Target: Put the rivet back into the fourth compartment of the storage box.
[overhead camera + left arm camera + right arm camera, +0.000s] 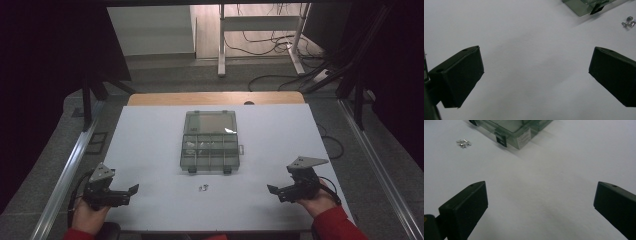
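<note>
A clear plastic compartment box [209, 142] lies open at the middle of the white table [150, 150], its lid folded back toward the far side. A few small metal screws [202, 188] sit loose on the table just in front of it. They show again in the left gripper view as screws [628, 22] beside the box corner [584, 6], and in the right gripper view as screws [463, 143] left of the box [516, 132]. My left gripper [131, 191] rests near the front left edge, open and empty. My right gripper [274, 190] rests at the front right, open and empty.
The table's front edge runs just below both hands. Metal rails [65, 175] flank the table on each side. Beyond the far edge stand a desk frame [260, 30] and floor cables [280, 45].
</note>
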